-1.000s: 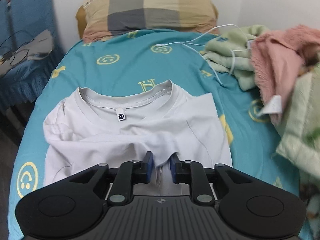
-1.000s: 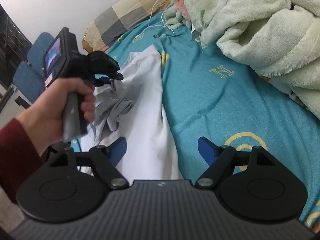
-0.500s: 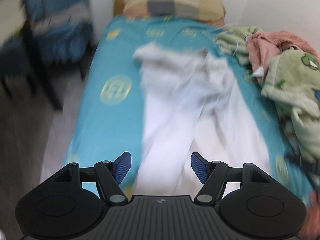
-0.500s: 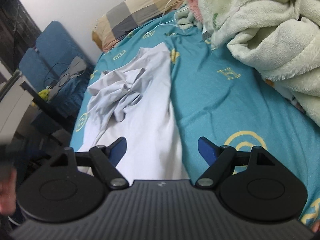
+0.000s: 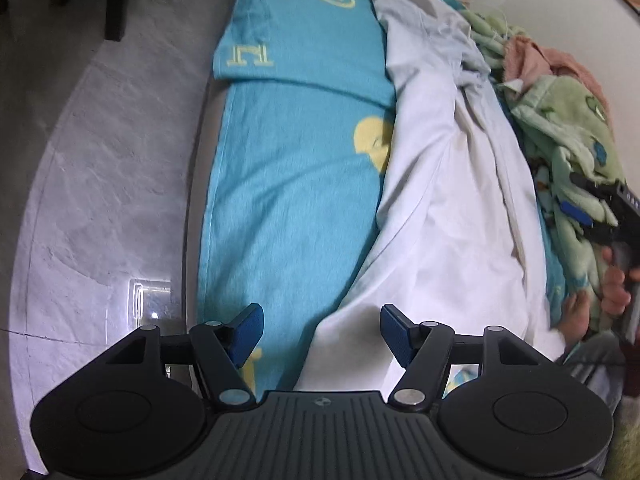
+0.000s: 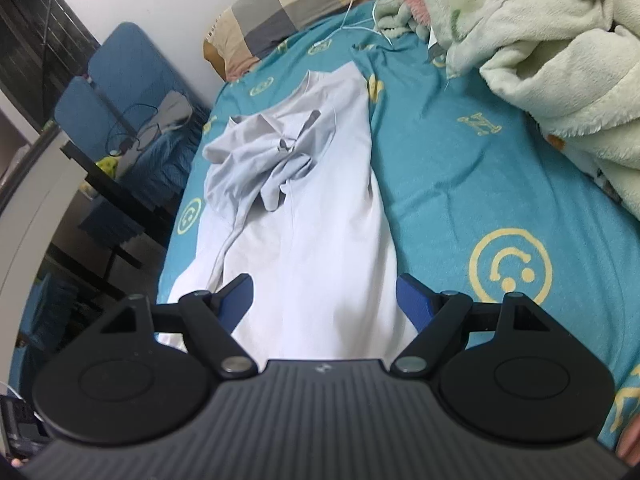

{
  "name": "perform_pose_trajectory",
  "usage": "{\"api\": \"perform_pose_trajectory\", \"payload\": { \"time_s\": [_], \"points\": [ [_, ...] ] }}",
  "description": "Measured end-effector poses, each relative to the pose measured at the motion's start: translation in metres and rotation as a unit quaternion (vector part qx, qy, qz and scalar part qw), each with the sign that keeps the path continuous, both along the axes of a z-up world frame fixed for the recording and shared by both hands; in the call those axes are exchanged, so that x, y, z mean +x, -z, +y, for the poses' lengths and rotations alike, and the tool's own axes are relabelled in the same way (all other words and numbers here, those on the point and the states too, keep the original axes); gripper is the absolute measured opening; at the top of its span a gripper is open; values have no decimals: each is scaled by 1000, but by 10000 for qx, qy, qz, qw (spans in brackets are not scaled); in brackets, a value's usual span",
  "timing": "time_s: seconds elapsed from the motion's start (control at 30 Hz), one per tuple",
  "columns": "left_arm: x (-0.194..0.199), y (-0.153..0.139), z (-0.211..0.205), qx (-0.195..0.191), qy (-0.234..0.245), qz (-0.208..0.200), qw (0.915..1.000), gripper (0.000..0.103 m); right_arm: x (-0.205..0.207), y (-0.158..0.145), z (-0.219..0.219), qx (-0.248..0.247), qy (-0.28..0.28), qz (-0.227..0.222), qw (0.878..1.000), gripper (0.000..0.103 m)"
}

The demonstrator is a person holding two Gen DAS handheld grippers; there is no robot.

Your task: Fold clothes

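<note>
A pale white cotton T-shirt (image 6: 320, 216) is shown laid lengthwise on a bed covered by a teal sheet printed with yellow smiley faces (image 6: 460, 184). In the right wrist view the shirt's hem lies toward 6 o'clock and its collar end toward 12 o'clock. One side of the shirt is drawn inward over the body, where it is bunched in a crumpled heap at about 11 o'clock; the edge toward 3 o'clock lies fairly straight.

The left tongs (image 5: 320, 332) are held with the blue pads wide apart and nothing between them, at the shirt's lower corner near the bed's edge. The right tongs (image 6: 324, 300) are likewise spread and empty, poised above the hem. In the left wrist view the right tongs are seen at 3 o'clock, gripped by a hand (image 5: 612, 292).

The step in hand is judged to be a lengthwise fold, with the tongs between grasps. A fresh pinch on the cloth is called for, and the heap would need smoothing before a flat fold is possible.

A checked pillow (image 6: 296, 12) lies at 12 o'clock, and fleecy green blankets (image 6: 560, 52) at 2 o'clock.
</note>
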State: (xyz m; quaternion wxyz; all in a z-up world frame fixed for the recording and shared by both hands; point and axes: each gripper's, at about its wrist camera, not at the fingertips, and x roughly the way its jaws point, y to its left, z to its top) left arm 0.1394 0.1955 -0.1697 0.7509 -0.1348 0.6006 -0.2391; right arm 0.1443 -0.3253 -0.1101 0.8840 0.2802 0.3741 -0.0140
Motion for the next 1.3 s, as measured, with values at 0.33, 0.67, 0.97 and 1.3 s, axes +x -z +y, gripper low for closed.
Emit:
{"api": "perform_pose_trajectory", "payload": {
  "time_s": [0.33,0.67,0.97,1.3],
  "points": [
    [-8,-27,-61,957,1147,-163,9886,8,6,8,6,206,-79,160,9996,80],
    [-68,-118,-168,1614,1779,-1200,9633,2,4,8,-3,557,-114,26,9984,80],
    [-114,-131,-246,1398,1935,-1633,9573,2,22,8,-7,1340,-411,-438,9892,75],
    [-112,-120,-222,1017,1531,-1631,9693,2,134,47,58,1390,-1145,29,9836,58]
  ]
}}
